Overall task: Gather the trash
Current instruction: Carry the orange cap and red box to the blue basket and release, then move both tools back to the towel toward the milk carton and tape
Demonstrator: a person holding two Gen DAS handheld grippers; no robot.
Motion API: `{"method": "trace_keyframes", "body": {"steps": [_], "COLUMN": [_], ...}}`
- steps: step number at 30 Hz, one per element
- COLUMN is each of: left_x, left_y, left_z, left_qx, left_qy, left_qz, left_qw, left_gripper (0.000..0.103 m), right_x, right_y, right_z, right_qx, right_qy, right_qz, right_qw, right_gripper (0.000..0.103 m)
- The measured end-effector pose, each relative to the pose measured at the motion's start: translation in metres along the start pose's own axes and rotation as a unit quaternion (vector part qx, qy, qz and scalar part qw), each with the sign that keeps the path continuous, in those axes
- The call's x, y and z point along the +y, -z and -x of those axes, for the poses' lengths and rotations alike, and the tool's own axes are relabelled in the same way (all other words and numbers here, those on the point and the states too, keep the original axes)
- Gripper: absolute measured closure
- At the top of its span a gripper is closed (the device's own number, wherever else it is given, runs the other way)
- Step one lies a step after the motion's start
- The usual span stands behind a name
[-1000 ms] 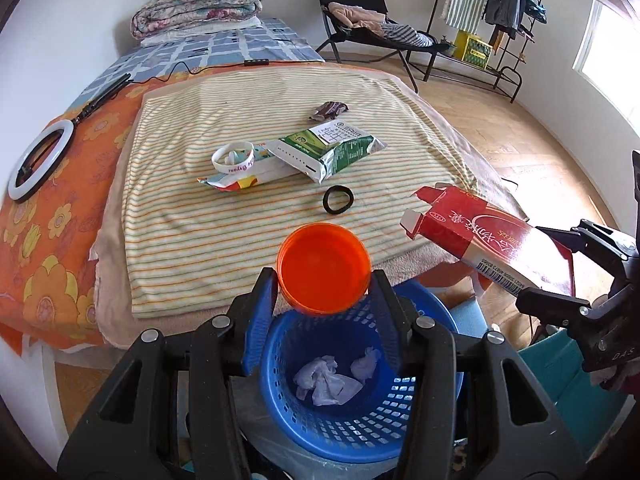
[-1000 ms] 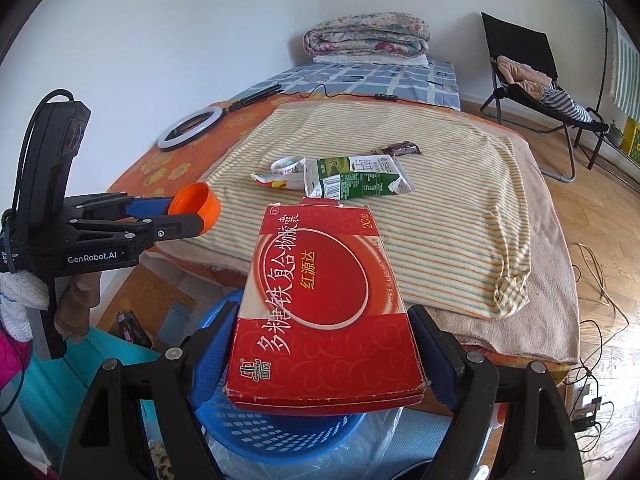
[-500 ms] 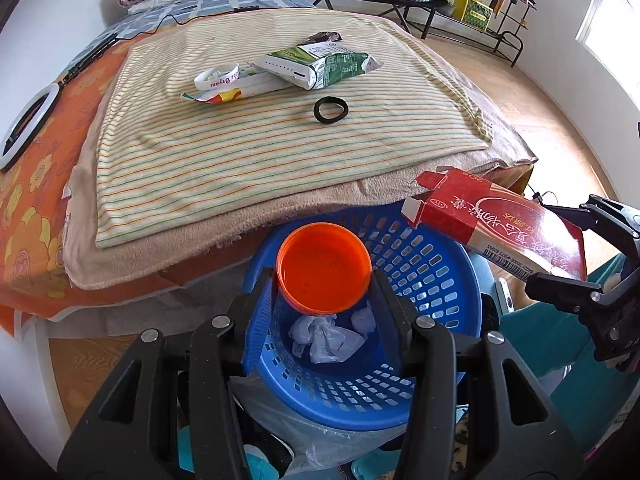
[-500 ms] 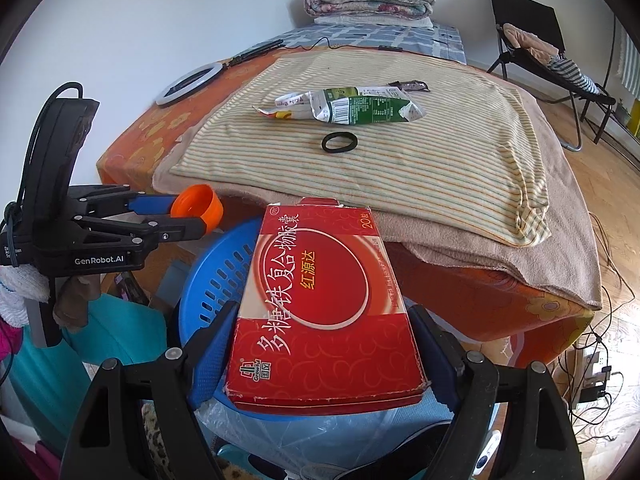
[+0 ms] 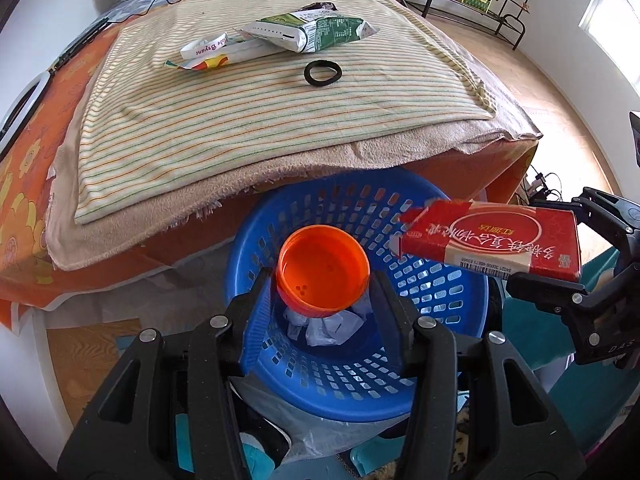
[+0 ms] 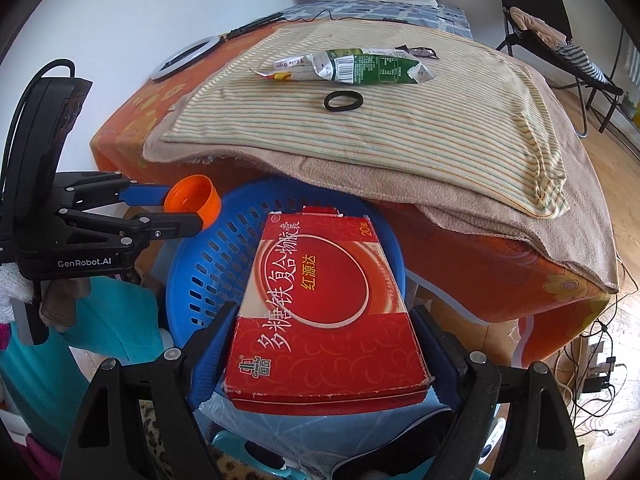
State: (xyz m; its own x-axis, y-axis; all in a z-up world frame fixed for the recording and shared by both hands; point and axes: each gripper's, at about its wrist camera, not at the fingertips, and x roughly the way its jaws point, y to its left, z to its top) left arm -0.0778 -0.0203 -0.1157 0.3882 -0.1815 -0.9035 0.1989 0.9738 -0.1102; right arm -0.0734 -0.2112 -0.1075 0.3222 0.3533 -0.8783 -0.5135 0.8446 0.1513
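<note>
My left gripper (image 5: pixel 322 280) is shut on an orange cap (image 5: pixel 323 271) and holds it over the blue trash basket (image 5: pixel 440 376), which holds crumpled white paper (image 5: pixel 326 326). My right gripper (image 6: pixel 320 320) is shut on a flat red carton (image 6: pixel 320 312) and holds it over the same basket (image 6: pixel 188 280). The carton shows at the right of the left wrist view (image 5: pixel 496 242), the cap at the left of the right wrist view (image 6: pixel 194 200). On the striped blanket lie a green carton (image 5: pixel 312 32), a white wrapper (image 5: pixel 208 50) and a black hair band (image 5: pixel 322 73).
The bed's edge (image 5: pixel 280 168) overhangs the basket's far rim. A ring light (image 6: pixel 186 58) lies on the orange sheet. A black folding chair (image 6: pixel 540 12) stands at the far right. Cables (image 6: pixel 596 364) lie on the wooden floor. Teal cloth (image 6: pixel 108 320) sits beside the basket.
Both grippers have pulled back from the bed and come down over the blue basket, each still holding its item. The basket fills more of both views.
</note>
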Motion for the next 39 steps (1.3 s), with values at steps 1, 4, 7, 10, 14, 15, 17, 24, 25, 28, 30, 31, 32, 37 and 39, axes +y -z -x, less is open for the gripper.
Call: {"method": "trace_keyframes", "body": {"steps": [1,4,7,10,14,15,17,24,25,28,30,31,32,37,39], "left_x": [0.0,-0.002,-0.003,-0.002,0.001,0.002,0.003,0.011,0.013,0.018,0.022,0.024,0.026,0.038,0.045], "left_y": [0.0,0.001,0.001,0.001,0.0,0.0,-0.002,-0.014,-0.017,-0.029,-0.039,-0.044,-0.05,-0.077,-0.089], "left_z": [0.0,-0.001,-0.003,-0.005,-0.005,-0.004,-0.003,0.003,0.005,0.013,0.018,0.021,0.023,0.03,0.031], "left_qx": [0.0,-0.001,0.001,0.005,0.004,0.004,0.002,-0.005,-0.008,-0.02,-0.029,-0.032,-0.036,-0.053,-0.057], "left_qy": [0.0,-0.003,-0.006,-0.005,-0.006,-0.007,-0.007,-0.004,-0.003,-0.005,-0.007,-0.008,-0.009,-0.022,-0.027], "left_qz": [0.0,-0.003,-0.004,0.0,0.006,0.008,0.012,0.03,0.033,0.042,0.047,0.05,0.051,0.056,0.063], "left_qw": [1.0,1.0,1.0,1.0,1.0,0.9999,0.9999,0.9995,0.9994,0.9989,0.9984,0.9982,0.998,0.9968,0.996], "left_gripper": [0.043,0.034,0.034,0.034,0.034,0.034,0.034,0.034,0.034,0.034,0.034,0.034,0.034,0.033,0.033], "right_x": [-0.002,-0.008,-0.014,-0.016,-0.016,-0.015,-0.015,-0.02,-0.022,-0.029,-0.034,-0.036,-0.038,-0.048,-0.053], "right_y": [0.0,0.0,0.0,0.0,0.0,0.0,-0.001,-0.007,-0.009,-0.017,-0.025,-0.029,-0.033,-0.056,-0.065], "right_z": [-0.002,-0.006,-0.006,-0.007,-0.005,-0.005,-0.005,-0.001,0.001,0.005,0.008,0.009,0.01,0.013,0.012], "right_qx": [0.003,0.01,0.011,0.012,0.009,0.008,0.007,0.001,-0.002,-0.012,-0.019,-0.022,-0.027,-0.046,-0.052], "right_qy": [0.002,0.003,0.003,0.005,0.006,0.007,0.007,0.003,0.002,-0.004,-0.006,-0.005,-0.004,-0.005,-0.011], "right_qz": [-0.004,-0.018,-0.031,-0.037,-0.036,-0.035,-0.035,-0.051,-0.055,-0.072,-0.08,-0.083,-0.084,-0.093,-0.1], "right_qw": [1.0,1.0,0.999,0.999,0.999,0.999,0.999,0.999,0.998,0.997,0.997,0.996,0.996,0.995,0.994], "right_gripper": [0.017,0.015,0.015,0.015,0.014,0.012,0.012,0.008,0.008,0.008,0.008,0.008,0.008,0.008,0.008]}}
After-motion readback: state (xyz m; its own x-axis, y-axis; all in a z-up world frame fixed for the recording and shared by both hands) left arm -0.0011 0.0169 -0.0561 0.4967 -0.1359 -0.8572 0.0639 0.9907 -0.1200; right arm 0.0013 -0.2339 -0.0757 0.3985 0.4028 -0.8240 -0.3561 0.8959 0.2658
